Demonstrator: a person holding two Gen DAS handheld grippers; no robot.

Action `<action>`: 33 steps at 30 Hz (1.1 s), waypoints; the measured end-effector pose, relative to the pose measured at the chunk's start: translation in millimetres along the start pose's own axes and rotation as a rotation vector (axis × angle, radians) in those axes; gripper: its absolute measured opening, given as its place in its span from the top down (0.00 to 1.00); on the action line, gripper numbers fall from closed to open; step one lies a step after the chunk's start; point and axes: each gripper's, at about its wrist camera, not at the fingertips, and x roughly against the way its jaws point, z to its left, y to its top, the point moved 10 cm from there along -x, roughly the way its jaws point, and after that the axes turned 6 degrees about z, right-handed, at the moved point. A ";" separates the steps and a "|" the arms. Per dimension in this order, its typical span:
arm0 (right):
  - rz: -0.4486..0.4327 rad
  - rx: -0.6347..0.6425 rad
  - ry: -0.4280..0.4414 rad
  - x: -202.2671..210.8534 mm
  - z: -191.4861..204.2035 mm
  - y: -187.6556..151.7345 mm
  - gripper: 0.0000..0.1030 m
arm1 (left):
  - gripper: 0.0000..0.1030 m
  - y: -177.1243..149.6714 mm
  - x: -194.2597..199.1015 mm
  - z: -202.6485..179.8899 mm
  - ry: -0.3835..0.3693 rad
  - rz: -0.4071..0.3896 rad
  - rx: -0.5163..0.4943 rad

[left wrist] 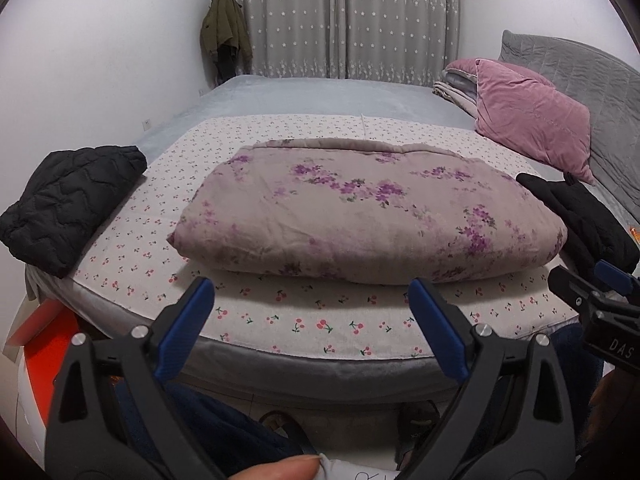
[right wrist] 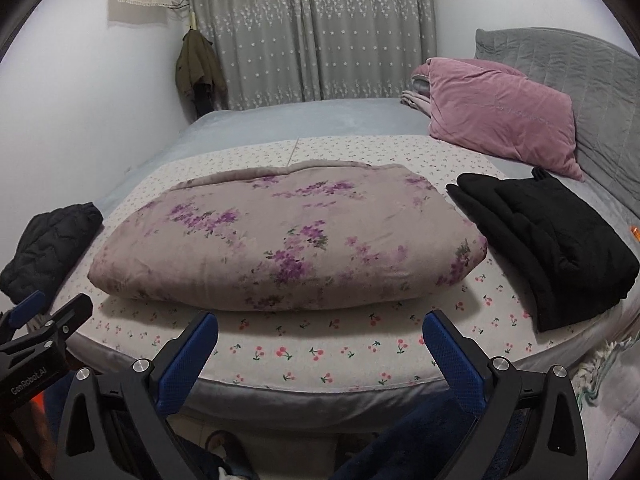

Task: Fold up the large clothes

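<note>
**Both grippers spread wide before a folded floral quilt**

Left wrist view shows the left gripper (left wrist: 312, 320) with its blue-padded jaws spread wide and nothing between them, held short of the near edge of the bed (left wrist: 280, 372). The right gripper (right wrist: 320, 344) is likewise splayed and empty, at the same near edge; each gripper also shows at the margin of the other's view.

Just beyond both lies the floral quilt (left wrist: 360, 216), folded into a thick rectangular bundle of mauve cloth with purple blossoms. It rests on a white cherry-print sheet (left wrist: 312, 320) spread over the near part of the bed.

On the left side of the sheet sits a folded black quilted jacket (left wrist: 68, 204), apart from the quilt. On the right lies a folded black garment (right wrist: 548, 240), close beside the quilt's right end.

Farther back, a pink velvet pillow (right wrist: 500, 120) leans against a grey padded headboard (right wrist: 580, 68). An olive jacket (left wrist: 224, 32) hangs in the corner beside grey star-patterned curtains (left wrist: 344, 16).
</note>
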 end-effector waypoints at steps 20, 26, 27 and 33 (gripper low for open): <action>0.012 0.005 -0.020 -4.8 -2.4 -2.6 0.00 | 0.04 -0.4 -2.5 -8.4 0.008 0.026 -0.007; 0.010 0.002 -0.025 -6.2 -5.1 -2.8 0.00 | 0.04 -0.3 -3.1 -12.4 0.009 0.027 -0.013; 0.011 0.002 -0.025 -6.6 -5.1 -2.9 0.00 | 0.04 -0.6 -2.9 -12.4 0.008 0.028 -0.012; 0.011 0.007 -0.028 -6.2 -2.5 -3.2 0.00 | 0.04 -0.9 -4.4 -13.5 0.009 0.035 -0.014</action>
